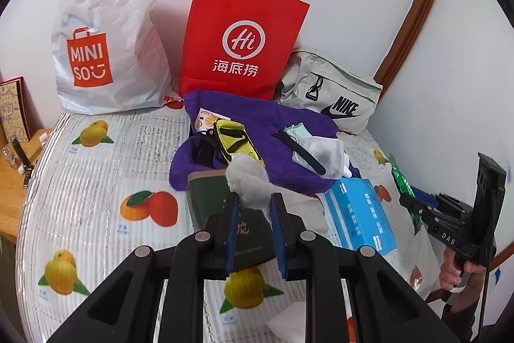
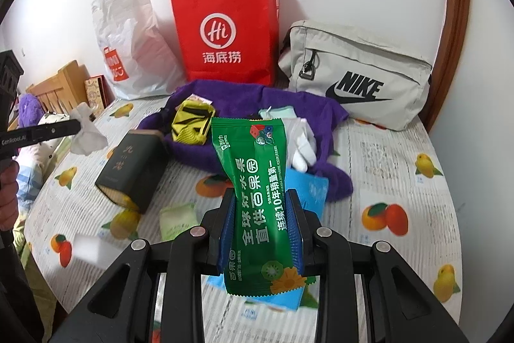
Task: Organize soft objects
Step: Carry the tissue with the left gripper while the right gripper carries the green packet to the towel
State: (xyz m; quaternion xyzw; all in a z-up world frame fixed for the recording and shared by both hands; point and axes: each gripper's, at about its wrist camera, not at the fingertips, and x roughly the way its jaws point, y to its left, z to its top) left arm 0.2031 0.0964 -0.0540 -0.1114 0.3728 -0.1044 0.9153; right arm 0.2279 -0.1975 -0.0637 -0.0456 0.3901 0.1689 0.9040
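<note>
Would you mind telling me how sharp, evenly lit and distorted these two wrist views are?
Left wrist view: soft, even light, strong fisheye bending of the wooden frame, black corners; the white tissue in the left gripper is fairly sharp. Right wrist view: same curvature; the green packet in the right gripper reads clearly, while a white scrap at lower left is blurred.

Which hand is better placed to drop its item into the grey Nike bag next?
Probably the right: its gripper, holding the green packet, sits nearer the Nike bag. The left gripper holds white tissue farther away.
</note>
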